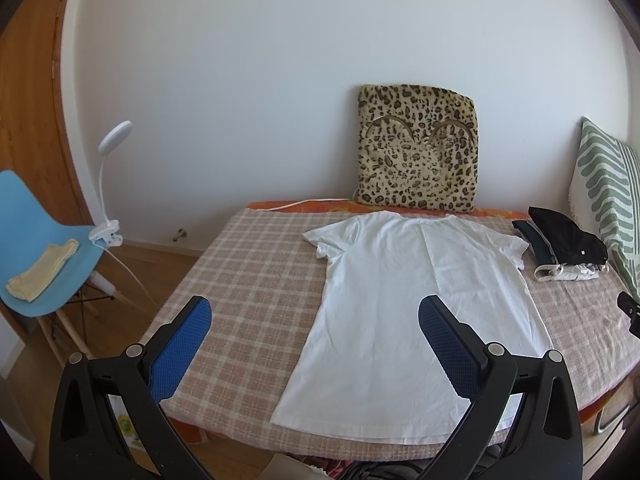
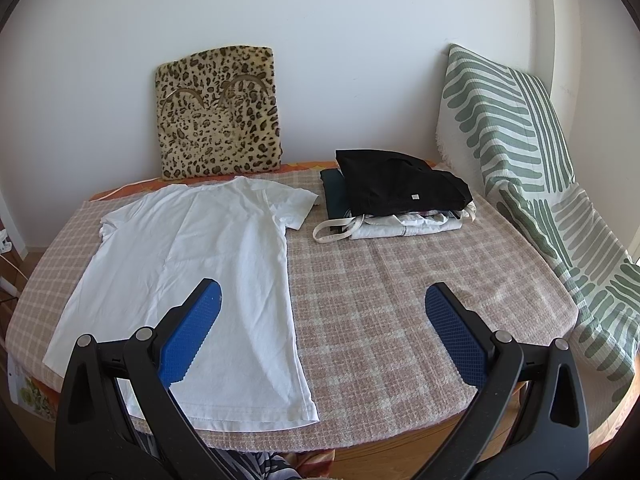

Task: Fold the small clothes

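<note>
The white T-shirt (image 1: pixel 416 304) lies spread flat on the checked tablecloth (image 1: pixel 248 280), collar toward the leopard-print cushion (image 1: pixel 418 148) at twelve o'clock and hem toward the near table edge at six, so its long axis runs straight away from where the person stands.

The left gripper (image 1: pixel 316 344) hangs above the near edge with its jaws spread wide and nothing in them; the shirt's left side seam sits between its blue pads, at about one o'clock. The right gripper (image 2: pixel 322 332) is equally wide apart and empty, and the shirt lies to its eleven o'clock, its right seam running up between the pads. Both look about equally near the hem, each on its own side.

The pile of folded clothes (image 2: pixel 396 200) sits at the right gripper's one o'clock, just beside the shirt's right sleeve.
</note>
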Demonstrator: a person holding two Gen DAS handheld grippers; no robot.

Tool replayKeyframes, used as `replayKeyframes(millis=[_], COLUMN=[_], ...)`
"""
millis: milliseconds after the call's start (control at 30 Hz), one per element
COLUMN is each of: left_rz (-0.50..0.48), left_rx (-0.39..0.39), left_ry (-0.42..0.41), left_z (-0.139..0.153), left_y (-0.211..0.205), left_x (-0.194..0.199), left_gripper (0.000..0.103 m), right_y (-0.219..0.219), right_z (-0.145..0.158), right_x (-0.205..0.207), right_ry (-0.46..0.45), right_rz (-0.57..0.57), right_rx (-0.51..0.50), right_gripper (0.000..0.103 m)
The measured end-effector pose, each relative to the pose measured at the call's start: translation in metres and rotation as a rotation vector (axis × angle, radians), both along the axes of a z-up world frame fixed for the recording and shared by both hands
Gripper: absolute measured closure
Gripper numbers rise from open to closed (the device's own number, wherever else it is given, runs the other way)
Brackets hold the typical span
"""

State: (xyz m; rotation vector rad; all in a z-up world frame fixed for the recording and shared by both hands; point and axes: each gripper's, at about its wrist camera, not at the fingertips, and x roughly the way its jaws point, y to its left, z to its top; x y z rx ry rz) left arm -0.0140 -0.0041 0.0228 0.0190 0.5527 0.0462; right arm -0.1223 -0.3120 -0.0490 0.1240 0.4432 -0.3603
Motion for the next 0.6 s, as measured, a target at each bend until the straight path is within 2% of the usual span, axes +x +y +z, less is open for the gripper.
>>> replayKeyframes(millis=[300,600], left_rz=[0.009,0.035], left_rx=[0.013,0.049], left_ry=[0.001,0.005], left_z=[-0.002,-0.012], left_y=[0.001,0.001], left_x=[0.0,0.004], left_gripper=[0.0,0.0], right_y=[0.0,0.01], right_z=[0.005,0.005], right_x=[0.0,0.028], right_ry=[-0.007,-0.005], right_rz=[0.01,0.063], right_rx=[-0.001,-0.021], right_gripper=[0.0,0.0])
